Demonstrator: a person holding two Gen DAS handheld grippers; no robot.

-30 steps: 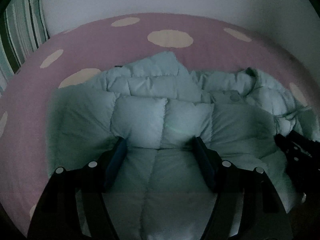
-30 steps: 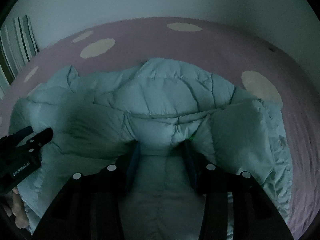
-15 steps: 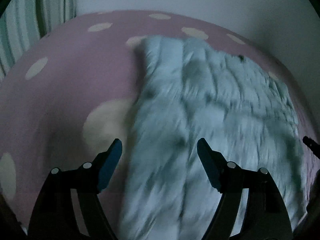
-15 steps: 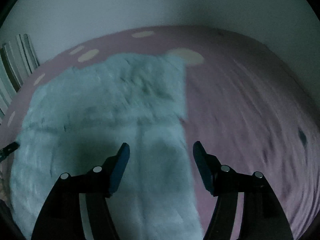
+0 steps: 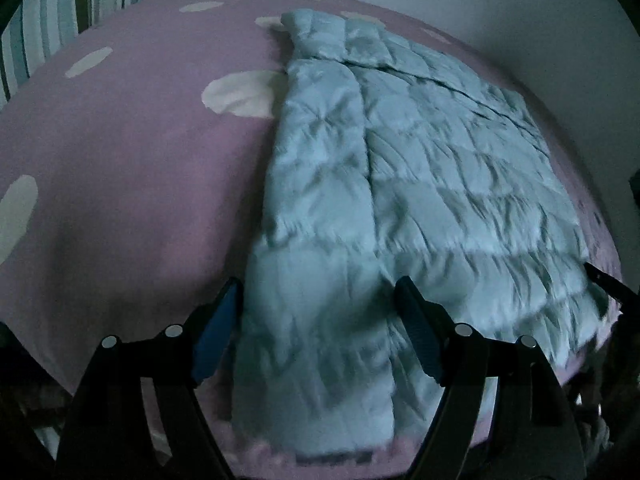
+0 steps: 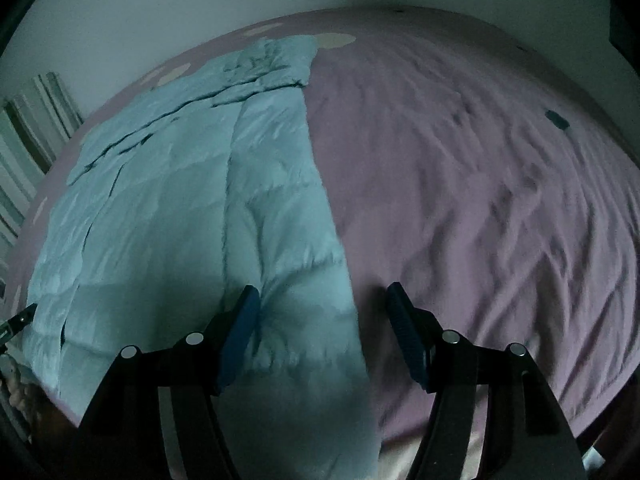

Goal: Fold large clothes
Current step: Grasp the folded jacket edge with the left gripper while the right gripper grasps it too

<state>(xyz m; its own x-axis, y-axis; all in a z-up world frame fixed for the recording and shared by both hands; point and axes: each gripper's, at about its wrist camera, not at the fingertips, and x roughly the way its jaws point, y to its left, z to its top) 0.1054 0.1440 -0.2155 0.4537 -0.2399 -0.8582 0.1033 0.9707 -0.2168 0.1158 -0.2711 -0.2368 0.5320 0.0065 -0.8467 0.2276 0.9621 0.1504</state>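
**A:** Your left gripper (image 5: 318, 320) has its jaws spread wide and nothing clamped; the quilted jacket (image 5: 400, 184) lies under the gap, its left edge just inside the left finger; whether the pads (image 5: 418, 332) touch the fabric, I cannot tell.

**B:** And your right gripper (image 6: 322, 332) is parted just as wide, gripping nothing; the jacket's (image 6: 192, 216) right edge runs between the fingers, the left pad (image 6: 240, 336) over fabric, the right one over bare sheet.

**A:** You have one jacket, pale blue, spread flat on the pink bedsheet (image 5: 132, 184); two grippers; one striped cushion (image 5: 48, 28) at the far left corner.

**B:** The near hem is cut off below both views; the light is dim and the near edge blurred; a small dark mark (image 6: 557, 119) on the sheet is too small to identify.
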